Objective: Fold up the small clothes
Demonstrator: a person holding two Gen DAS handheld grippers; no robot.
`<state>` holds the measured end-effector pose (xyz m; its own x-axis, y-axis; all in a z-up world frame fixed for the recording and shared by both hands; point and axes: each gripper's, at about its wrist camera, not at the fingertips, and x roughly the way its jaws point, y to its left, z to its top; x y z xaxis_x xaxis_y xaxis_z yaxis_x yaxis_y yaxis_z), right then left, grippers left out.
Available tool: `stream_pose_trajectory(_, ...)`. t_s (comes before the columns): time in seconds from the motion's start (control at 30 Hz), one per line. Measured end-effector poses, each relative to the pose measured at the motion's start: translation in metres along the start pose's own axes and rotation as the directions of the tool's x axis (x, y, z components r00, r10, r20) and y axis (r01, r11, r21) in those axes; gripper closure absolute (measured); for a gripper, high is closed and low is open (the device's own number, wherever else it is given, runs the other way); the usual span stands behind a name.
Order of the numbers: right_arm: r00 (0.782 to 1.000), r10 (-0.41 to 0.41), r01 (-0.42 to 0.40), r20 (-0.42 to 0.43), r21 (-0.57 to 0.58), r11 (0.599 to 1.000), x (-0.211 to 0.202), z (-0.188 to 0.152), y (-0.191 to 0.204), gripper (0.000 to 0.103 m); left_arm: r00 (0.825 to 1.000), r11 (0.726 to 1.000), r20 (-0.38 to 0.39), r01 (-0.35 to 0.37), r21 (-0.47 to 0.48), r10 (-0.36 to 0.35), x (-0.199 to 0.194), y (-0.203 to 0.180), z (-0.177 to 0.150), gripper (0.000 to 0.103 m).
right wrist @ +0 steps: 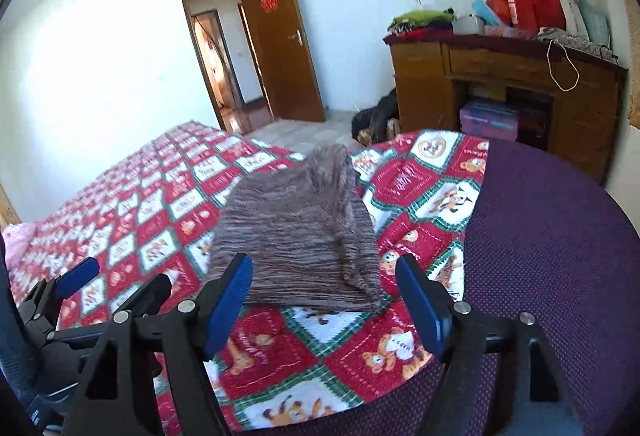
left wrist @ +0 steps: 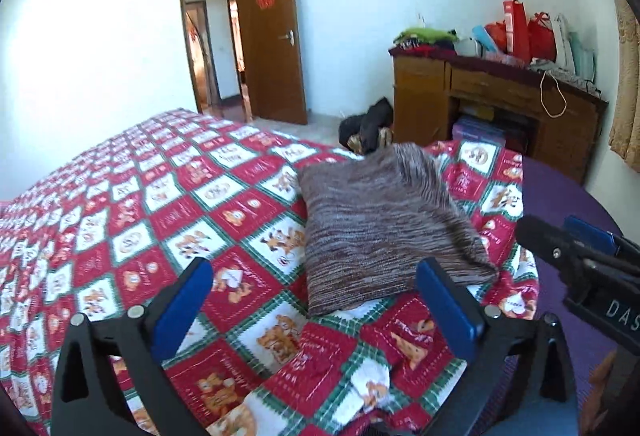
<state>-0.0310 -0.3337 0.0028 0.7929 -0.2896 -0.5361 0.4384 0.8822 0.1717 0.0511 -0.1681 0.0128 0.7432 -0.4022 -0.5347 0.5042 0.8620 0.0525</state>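
A brown-and-grey striped knitted garment (left wrist: 384,232) lies folded into a compact rectangle on the bed's red, white and green patchwork quilt with cartoon bears (left wrist: 168,220), near the quilt's edge where a purple dotted cover (right wrist: 552,236) begins. Both tools hang above the quilt on the near side of the garment. The left tongs (left wrist: 316,300) stand wide with nothing between the blue pads, and the right tongs (right wrist: 324,296) are also spread apart and empty; neither touches the knit.

By the look of it, the fold in hand is finished and the garment has been let go. The next move likely calls for either one more fold, gripping the near edge with both tongs, or setting this piece aside and fetching another.

As for writing, the right tool's black body, seen from the left wrist, shows the white letters "DAS" (left wrist: 622,310), cut off by the frame. The quilt patches carry lettering too blurred to read.
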Motion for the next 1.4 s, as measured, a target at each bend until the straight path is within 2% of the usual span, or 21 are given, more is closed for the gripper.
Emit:
stream_pose_trajectory(0.07, 1.0, 0.016, -0.016, 0.021, 0.003, 1.0, -0.009, 0.001, 0.002, 0.022, 1.0, 1.0, 0.019, -0.014, -0.01, 0.015, -0.014, 0.001, 0.001, 0.0)
stream_pose_trajectory(0.17, 0.997, 0.016, -0.017, 0.07, 0.009, 1.0, -0.026, 0.006, 0.005, 0.021, 0.998, 0.999, 0.061, -0.014, -0.032, 0.016, -0.034, 0.002, 0.004, 0.0)
stream_pose_trajectory(0.27, 0.988, 0.019, -0.022, 0.156, 0.017, 1.0, -0.047, 0.014, 0.01, 0.02, 0.993, 0.999, 0.119, -0.017, -0.042, 0.022, -0.052, 0.004, 0.007, 0.0)
stream_pose_trajectory(0.47, 0.95, -0.016, 0.015, 0.313, 0.006, 1.0, -0.088, 0.025, 0.017, 0.012, 0.98, 0.993, 0.194, -0.028, -0.114, 0.05, -0.078, 0.01, 0.014, 0.0)
stream_pose_trajectory(0.7, 0.893, -0.066, 0.066, 0.444, 0.015, 0.998, -0.12, 0.024, 0.019, 0.009, 0.962, 0.995, 0.262, -0.054, -0.088, 0.075, -0.097, 0.004, 0.014, 0.0)
stream_pose_trajectory(0.87, 0.877, -0.081, 0.085, 0.474, 0.012, 0.996, -0.13, 0.024, 0.022, 0.008, 0.958, 0.997, 0.283, -0.028, -0.077, 0.049, -0.104, 0.004, 0.014, 0.0)
stream_pose_trajectory(1.0, 0.867, -0.079, 0.093, 0.492, -0.004, 0.996, -0.137, 0.024, 0.028, 0.008, 0.952, 0.996, 0.299, -0.041, -0.08, 0.064, -0.109, 0.003, 0.013, 0.0)
stream_pose_trajectory(1.27, 0.856, -0.083, 0.109, 0.51, -0.021, 0.994, -0.143, 0.023, 0.033, 0.007, 0.956, 0.993, 0.282, -0.057, -0.101, 0.084, -0.106, 0.003, 0.014, 0.0)
stream_pose_trajectory(1.4, 0.859, -0.097, 0.112, 0.503, 0.0, 0.994, -0.144, 0.023, 0.031, 0.007, 0.957, 0.993, 0.275, -0.064, -0.096, 0.088, -0.105, 0.003, 0.013, 0.0)
